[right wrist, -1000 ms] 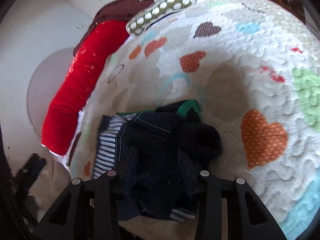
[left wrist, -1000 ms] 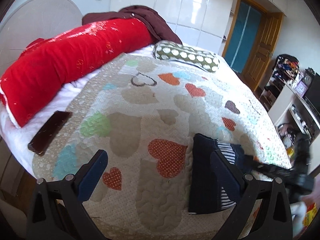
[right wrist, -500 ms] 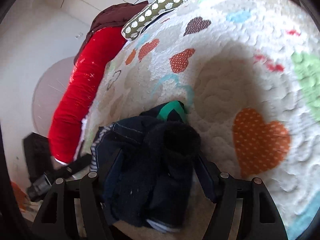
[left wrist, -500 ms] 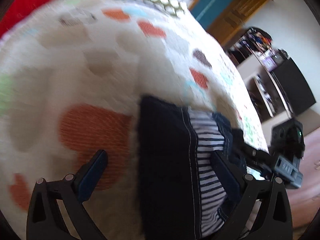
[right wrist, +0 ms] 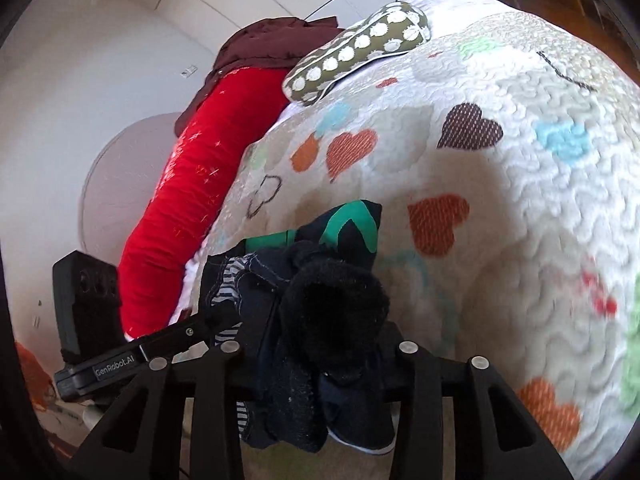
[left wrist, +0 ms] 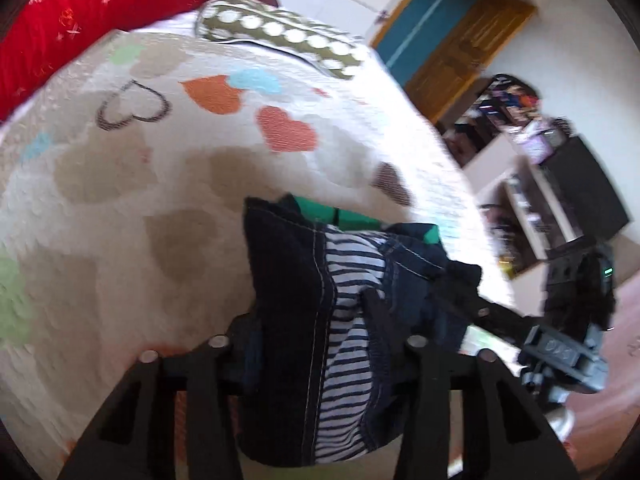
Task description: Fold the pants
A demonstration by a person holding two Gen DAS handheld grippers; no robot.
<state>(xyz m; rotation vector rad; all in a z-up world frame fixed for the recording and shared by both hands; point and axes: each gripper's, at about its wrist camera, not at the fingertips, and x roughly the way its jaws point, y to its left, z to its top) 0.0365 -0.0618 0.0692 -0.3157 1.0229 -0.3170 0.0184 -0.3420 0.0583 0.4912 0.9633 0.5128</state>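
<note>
Heart-print quilt point(left wrist: 168, 168) carries bunched dark pants point(left wrist: 288, 280). Left gripper point(left wrist: 316, 320) is clamped on them; right gripper point(right wrist: 316, 344) is clamped on the same bundle.

One pants point(left wrist: 296, 280), two pillows point(left wrist: 276, 36) point(left wrist: 80, 8), one quilt point(left wrist: 160, 152), two grippers point(left wrist: 312, 344) point(right wrist: 316, 344)

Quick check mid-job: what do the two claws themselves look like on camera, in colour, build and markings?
Both are matte black plastic. The left claw and right claw have angular open-frame fingers with silver screw heads. In the right view, the left unit's body reads "GenRobot.AI" in pale letters. No cables or sleeves show.
</note>
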